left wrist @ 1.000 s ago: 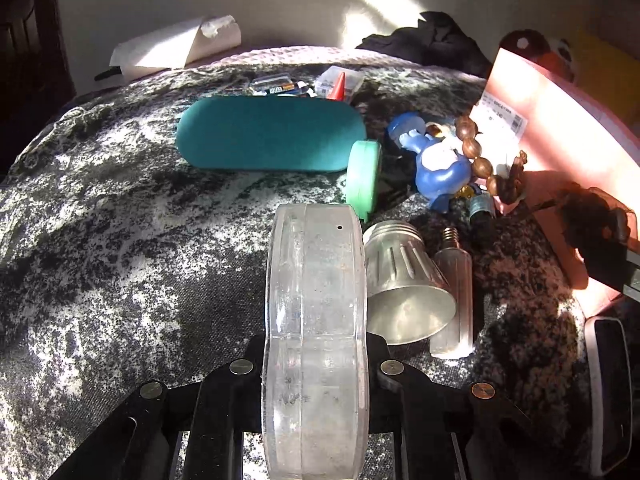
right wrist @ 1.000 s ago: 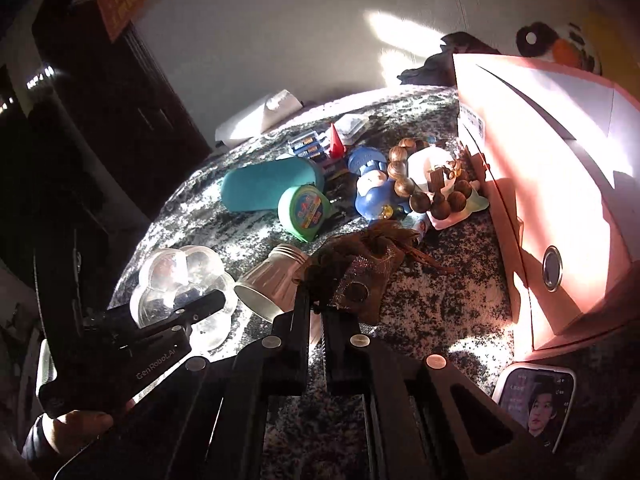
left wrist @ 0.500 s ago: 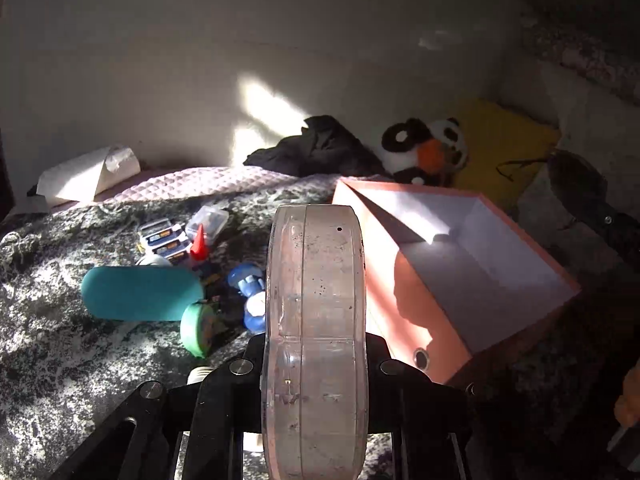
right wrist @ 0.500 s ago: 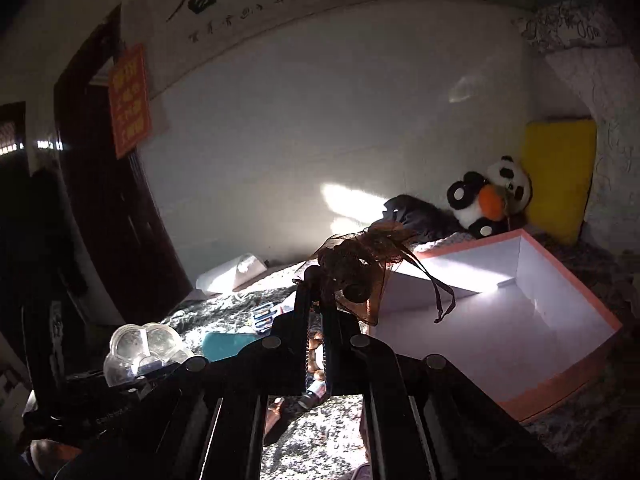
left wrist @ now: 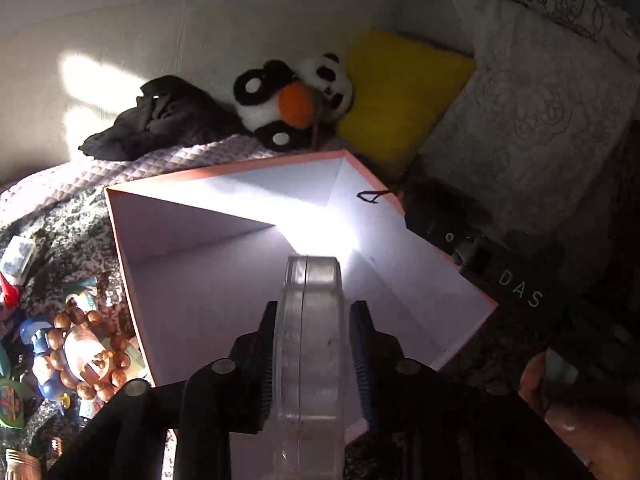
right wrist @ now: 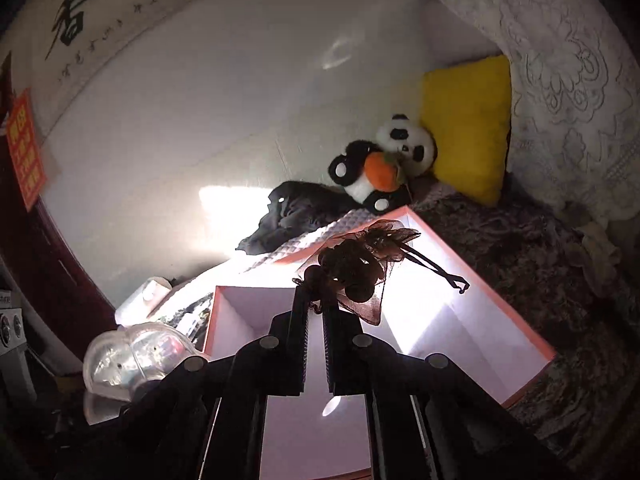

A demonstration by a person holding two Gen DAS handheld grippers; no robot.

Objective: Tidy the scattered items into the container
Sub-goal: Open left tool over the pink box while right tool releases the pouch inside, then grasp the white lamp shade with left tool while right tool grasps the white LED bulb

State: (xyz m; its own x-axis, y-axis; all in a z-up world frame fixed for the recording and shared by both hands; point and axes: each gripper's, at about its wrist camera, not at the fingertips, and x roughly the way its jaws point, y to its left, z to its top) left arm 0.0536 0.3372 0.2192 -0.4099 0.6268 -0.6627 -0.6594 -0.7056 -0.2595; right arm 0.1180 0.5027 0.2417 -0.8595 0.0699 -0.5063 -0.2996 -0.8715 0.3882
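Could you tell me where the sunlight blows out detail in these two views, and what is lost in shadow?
Left wrist view: the box floor glares white behind the clear case; the right tool sinks into shadow. Right wrist view: the box's right half is washed out, the pouch is backlit, and the edges curve.

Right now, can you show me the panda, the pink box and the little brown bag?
panda (right wrist: 406, 140), right wrist view, on its white face.
pink box (left wrist: 120, 248), left wrist view, on its left rim.
brown bag (right wrist: 352, 270), right wrist view, on its bulging middle.

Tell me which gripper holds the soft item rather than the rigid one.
The right gripper: its jaws pinch a brown mesh pouch with dangling drawstrings over the box. The left gripper clamps a rigid clear plastic case.
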